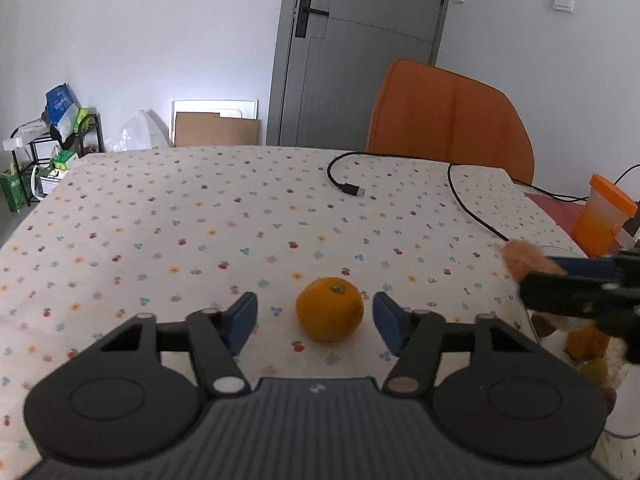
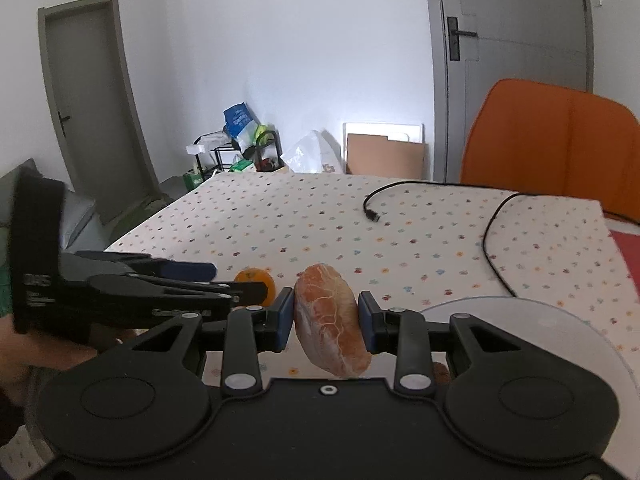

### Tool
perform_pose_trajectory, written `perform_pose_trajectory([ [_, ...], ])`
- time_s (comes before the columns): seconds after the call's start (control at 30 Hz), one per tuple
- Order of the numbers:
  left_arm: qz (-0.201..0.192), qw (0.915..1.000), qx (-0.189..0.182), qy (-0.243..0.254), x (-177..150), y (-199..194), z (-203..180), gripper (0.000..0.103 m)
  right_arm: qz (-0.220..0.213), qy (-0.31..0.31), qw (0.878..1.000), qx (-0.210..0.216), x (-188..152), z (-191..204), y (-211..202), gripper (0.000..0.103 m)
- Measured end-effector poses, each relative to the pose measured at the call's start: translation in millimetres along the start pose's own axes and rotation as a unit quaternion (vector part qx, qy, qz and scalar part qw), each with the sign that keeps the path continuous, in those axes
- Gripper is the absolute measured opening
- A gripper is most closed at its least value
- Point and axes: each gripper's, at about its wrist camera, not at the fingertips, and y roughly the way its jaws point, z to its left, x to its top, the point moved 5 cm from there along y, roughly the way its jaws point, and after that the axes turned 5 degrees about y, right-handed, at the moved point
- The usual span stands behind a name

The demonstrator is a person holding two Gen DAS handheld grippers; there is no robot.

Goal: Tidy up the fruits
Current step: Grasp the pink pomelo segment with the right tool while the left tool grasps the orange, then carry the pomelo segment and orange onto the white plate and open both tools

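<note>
My right gripper (image 2: 325,316) is clamped on a peeled orange segment (image 2: 332,320), both blue pads pressing its sides, lifted off the cloth. Just behind it, right of the segment, the rim of a clear plate (image 2: 560,312). My left gripper (image 1: 316,316) sits low on the floral tablecloth (image 1: 200,220), jaws apart, a whole orange (image 1: 329,309) between the pads with gaps either side, not gripped. Orange rests on the cloth, stem up. Further back, a black USB cable (image 1: 348,188). Orange cup (image 1: 602,216) at the right edge. Beyond the table, an orange chair (image 1: 448,112), then a grey door (image 1: 360,40).
</note>
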Motion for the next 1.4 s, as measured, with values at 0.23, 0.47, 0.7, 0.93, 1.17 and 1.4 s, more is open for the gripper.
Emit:
perform_pose_trajectory([
  [0.23, -0.002, 1.0000, 0.003, -0.008, 0.9, -6.3, -1.8, 0.035, -0.004, 0.001, 1.000, -0.014, -2.3, -6.8, -6.8, 0.032],
  [0.47, -0.020, 0.9998, -0.007, -0.001, 7.6, -26.9, -12.0, 0.035, -0.013, 0.010, 1.000, -0.025, -4.7, -14.6, -17.9, 0.032],
  [0.7, -0.040, 0.9989, -0.024, 0.007, 12.9, -46.8, -33.2, 0.035, -0.031, 0.020, 0.998, -0.047, -4.0, -29.6, -42.9, 0.032],
  [0.93, -0.050, 0.9977, -0.043, 0.017, 14.0, -58.1, -58.4, 0.035, -0.040, 0.029, 0.996, -0.071, -9.3, -47.3, -64.4, 0.032],
  [1.17, -0.054, 0.9961, -0.063, 0.031, 12.0, -64.7, -84.9, 0.035, -0.053, 0.043, 0.993, -0.095, -14.6, -70.2, -87.2, 0.032],
  [1.4, -0.051, 0.9945, -0.080, 0.043, 7.8, -64.4, -108.2, 0.035, -0.058, 0.055, 0.991, -0.111, -18.1, -84.6, -99.9, 0.032],
])
